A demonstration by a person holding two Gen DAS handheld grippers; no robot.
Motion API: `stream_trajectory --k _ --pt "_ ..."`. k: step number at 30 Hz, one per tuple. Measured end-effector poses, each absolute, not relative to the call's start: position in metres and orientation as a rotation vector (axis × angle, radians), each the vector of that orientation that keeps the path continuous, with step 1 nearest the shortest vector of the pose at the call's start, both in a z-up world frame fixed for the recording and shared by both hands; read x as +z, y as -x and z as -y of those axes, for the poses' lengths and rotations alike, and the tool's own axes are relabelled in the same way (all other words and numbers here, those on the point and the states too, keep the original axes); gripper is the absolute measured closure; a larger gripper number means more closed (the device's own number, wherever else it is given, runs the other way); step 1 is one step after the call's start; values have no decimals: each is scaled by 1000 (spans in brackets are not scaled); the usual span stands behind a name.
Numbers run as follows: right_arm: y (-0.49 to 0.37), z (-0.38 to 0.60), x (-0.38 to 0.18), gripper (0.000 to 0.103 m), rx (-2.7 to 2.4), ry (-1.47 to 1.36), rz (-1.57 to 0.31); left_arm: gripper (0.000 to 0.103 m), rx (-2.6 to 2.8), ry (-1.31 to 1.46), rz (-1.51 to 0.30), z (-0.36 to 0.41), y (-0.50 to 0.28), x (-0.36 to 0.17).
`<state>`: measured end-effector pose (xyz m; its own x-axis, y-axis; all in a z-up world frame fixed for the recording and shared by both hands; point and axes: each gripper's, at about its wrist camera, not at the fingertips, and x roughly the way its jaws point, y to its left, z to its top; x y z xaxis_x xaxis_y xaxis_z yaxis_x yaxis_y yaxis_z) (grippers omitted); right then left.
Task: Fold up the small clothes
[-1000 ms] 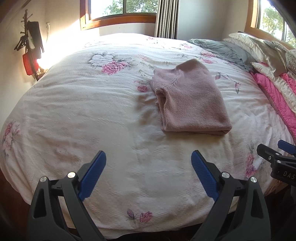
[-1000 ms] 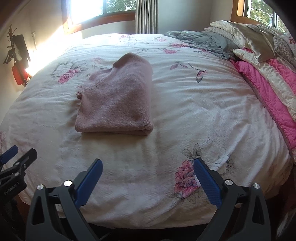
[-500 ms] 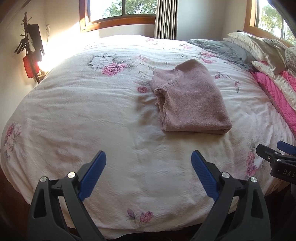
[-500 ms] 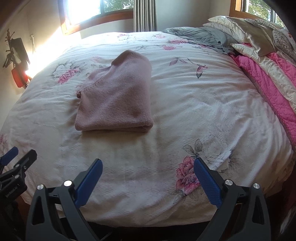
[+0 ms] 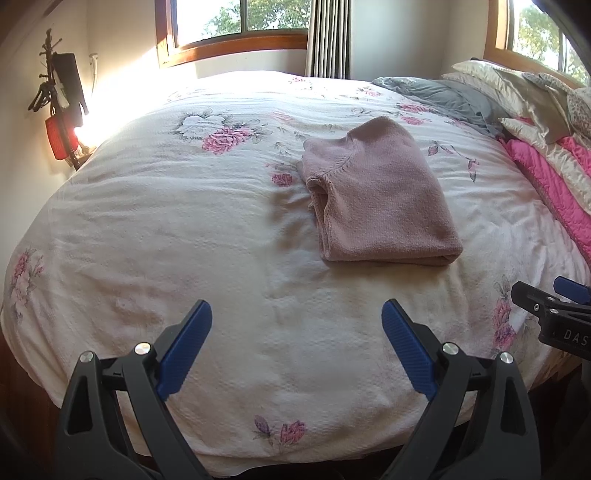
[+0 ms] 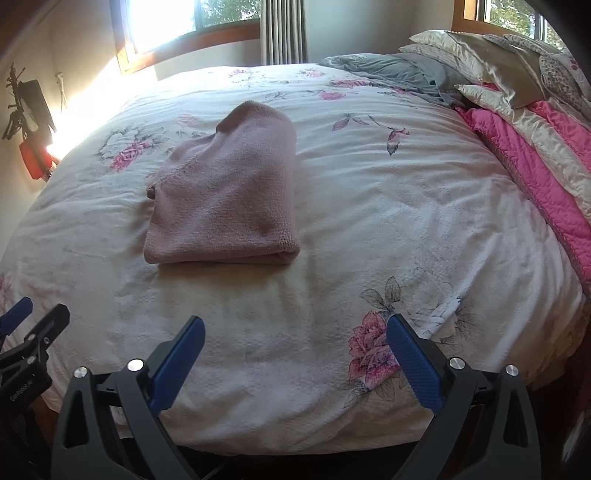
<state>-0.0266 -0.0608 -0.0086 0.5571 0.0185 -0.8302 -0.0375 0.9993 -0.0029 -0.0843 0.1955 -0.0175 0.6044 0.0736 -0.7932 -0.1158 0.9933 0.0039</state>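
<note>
1. Pink knit: one sweater (image 5: 376, 192), folded into a flat rectangle, lies on the bed (image 5: 207, 236) ahead of both claws, well apart from them; it sits ahead and to the right of the left claw (image 5: 296, 314), ahead and to the left of the right claw (image 6: 295, 328).
2. Two claws, each with two blue pads, both spread wide and holding nothing, hang over the near edge of the bed.
3. One white bedspread with pink flower prints covers the bed, lightly creased.
4. Far right of the claws: a pile of pillows (image 6: 498, 55), one grey blanket (image 6: 391, 74) and one pink quilt (image 6: 532, 166).
5. Two windows (image 5: 240, 22) with wooden frames, one grey curtain (image 5: 328, 37) between them; strong sun glares on the far left wall.
6. Dark items with a red piece (image 5: 61, 136) hang on the left wall; what they are is hard to tell.
7. Each claw shows in the other's view only as a black part cut off by the frame edge.
</note>
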Motion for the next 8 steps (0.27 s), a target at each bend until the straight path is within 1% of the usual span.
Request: stream_trajectory --k 8 --pt "26 60 -8 4 25 36 -980 10 103 54 -919 -195 83 -18"
